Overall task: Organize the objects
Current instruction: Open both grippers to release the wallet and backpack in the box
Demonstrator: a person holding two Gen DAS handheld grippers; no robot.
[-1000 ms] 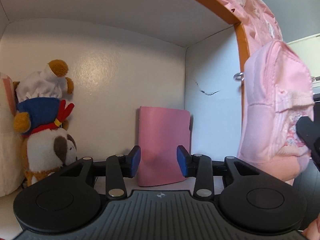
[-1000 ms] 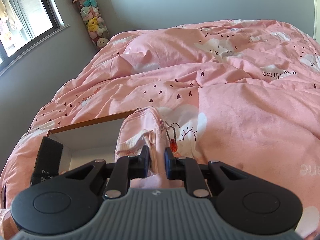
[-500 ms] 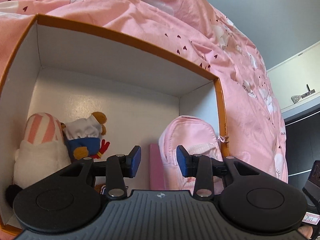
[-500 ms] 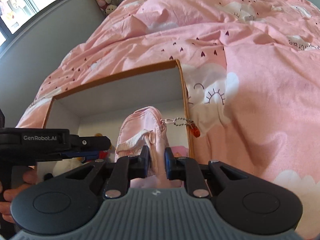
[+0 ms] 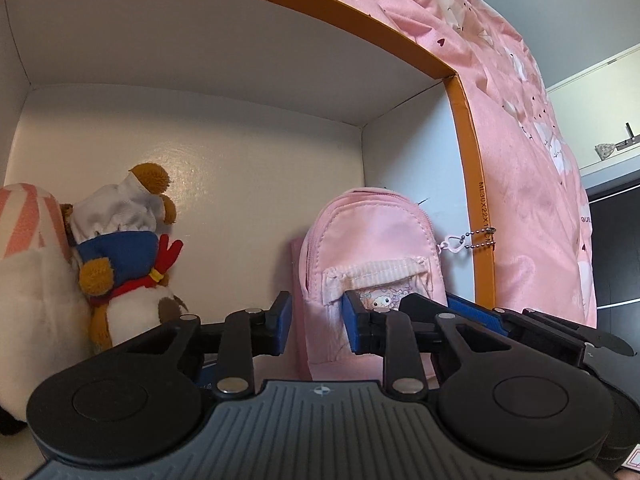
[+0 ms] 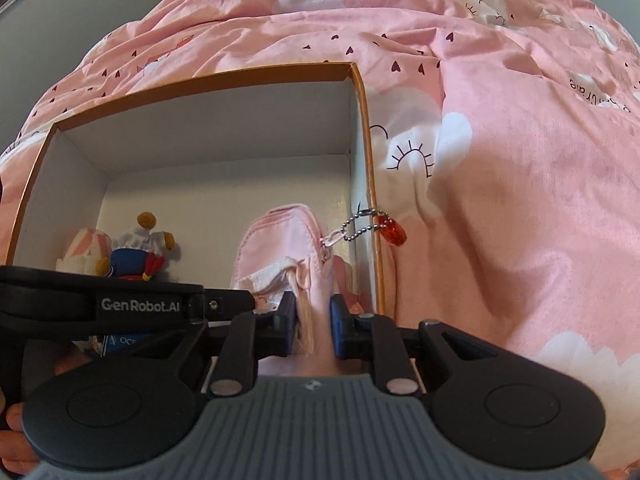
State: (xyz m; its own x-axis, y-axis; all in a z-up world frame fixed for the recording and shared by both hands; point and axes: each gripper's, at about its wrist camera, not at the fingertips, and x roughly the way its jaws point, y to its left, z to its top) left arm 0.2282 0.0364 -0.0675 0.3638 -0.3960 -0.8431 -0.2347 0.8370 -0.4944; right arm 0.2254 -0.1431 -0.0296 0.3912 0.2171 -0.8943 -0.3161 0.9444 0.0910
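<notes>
Pink bedding (image 6: 500,208) printed with hearts and clouds spreads under an orange-rimmed cardboard box (image 6: 362,92) with white inner walls. Inside, at about nine o'clock in the right wrist view, a plush dog in a chef's hat (image 5: 128,248) leans against a white and pink-striped plush (image 5: 28,240). At the box's three o'clock side stands the small pink backpack (image 5: 372,236), upright against the right wall, with a flat pink book-like thing (image 5: 297,276) just behind it.

The right gripper (image 6: 313,330) is clamped on the backpack's pink fabric near its top. The left gripper (image 5: 316,322) sits at the bag's front pocket with its jaws closing; the pocket's left edge lies between the pads, though I cannot tell whether they press on it yet.

The clearest risk is the ball chain (image 6: 360,222) from the zipper: it drapes over the box's right rim, and its red charm (image 6: 394,234) hangs outside against the bedding. If the bag is pushed lower or slid toward nine o'clock, the chain would likely catch on the rim and tug the bag crooked, or drag on the box itself, which rests on soft bedding and could probably shift. Letting go now might also let the soft bag slump forward, since only the wall and the flat pink item prop it. The two grippers sit very near one another, so a careless move could knock them together.
</notes>
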